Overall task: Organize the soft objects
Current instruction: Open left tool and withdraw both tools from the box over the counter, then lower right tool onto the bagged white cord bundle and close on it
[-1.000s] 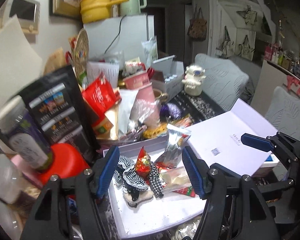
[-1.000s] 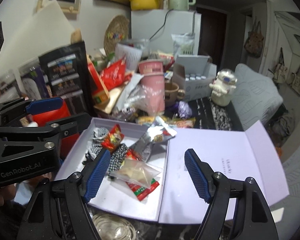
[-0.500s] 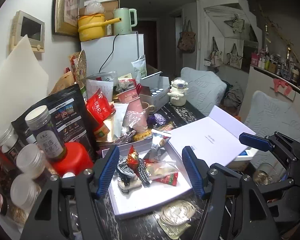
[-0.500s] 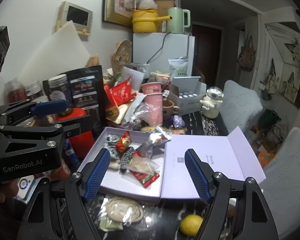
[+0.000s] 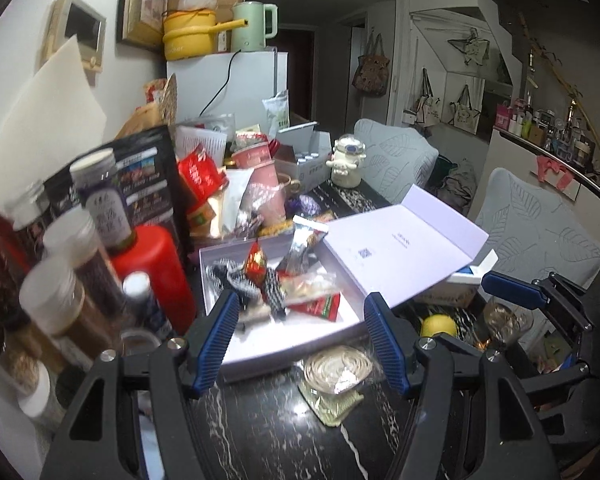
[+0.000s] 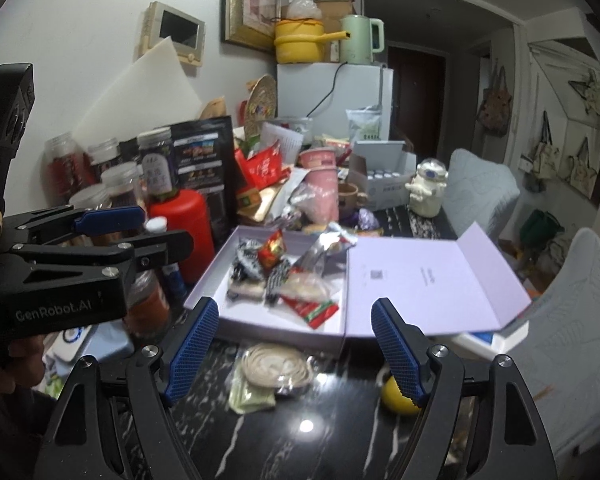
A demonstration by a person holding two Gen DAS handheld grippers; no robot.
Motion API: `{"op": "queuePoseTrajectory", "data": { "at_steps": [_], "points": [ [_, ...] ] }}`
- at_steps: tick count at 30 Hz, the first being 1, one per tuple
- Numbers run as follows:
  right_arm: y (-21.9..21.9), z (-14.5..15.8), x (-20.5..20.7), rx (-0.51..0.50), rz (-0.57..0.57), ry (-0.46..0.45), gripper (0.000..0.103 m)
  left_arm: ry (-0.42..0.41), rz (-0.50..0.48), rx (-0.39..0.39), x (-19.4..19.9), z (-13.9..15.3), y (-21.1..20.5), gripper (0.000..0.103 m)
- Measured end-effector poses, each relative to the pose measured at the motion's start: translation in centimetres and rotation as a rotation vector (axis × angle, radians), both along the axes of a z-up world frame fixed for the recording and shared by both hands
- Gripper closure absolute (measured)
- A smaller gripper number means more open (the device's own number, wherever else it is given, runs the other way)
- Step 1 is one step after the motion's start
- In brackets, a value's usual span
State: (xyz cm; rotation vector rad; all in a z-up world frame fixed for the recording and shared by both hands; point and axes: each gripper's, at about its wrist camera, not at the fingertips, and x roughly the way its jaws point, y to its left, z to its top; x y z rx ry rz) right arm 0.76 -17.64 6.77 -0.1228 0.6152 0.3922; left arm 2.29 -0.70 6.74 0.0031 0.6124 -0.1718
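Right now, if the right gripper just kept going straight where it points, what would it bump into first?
Probably the open white box. The right gripper is open and empty, aimed down at the box's front edge, with the bagged coil of cord on the table just below that line. Depth is hard to judge, so it might touch the bag first.

Clutter seen around a dark marbled tabletop (image 6: 340, 440)

A red bottle (image 5: 156, 272) and lidded jars (image 6: 116, 180) are crowded at the left, with a black pouch (image 6: 204, 152) stood behind them. A yellow pot (image 6: 300, 40) and a pale green kettle (image 6: 360, 40) are set on a white fridge (image 6: 332, 92). A lemon (image 5: 438, 326) is seen near the front edge, and a white figurine (image 6: 428, 188) is placed further back beside a grey cushioned chair (image 6: 480, 196).
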Motion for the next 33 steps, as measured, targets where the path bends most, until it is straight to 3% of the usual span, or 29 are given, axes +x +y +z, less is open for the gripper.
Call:
{"op": "queuePoseTrajectory", "data": {
  "at_steps": [20,33],
  "points": [
    [-1.3,-8.9,-2.5,0.027,-0.017,0.198,0.023,0.15,-0.004,-0.021,-1.8,-7.7,0.0,0.038],
    [-0.6,-13.5,-0.1,-0.046,-0.028,0.274,0.023,0.268,0.039,-0.058,-0.7,-12.6,1.5,0.039]
  ]
}}
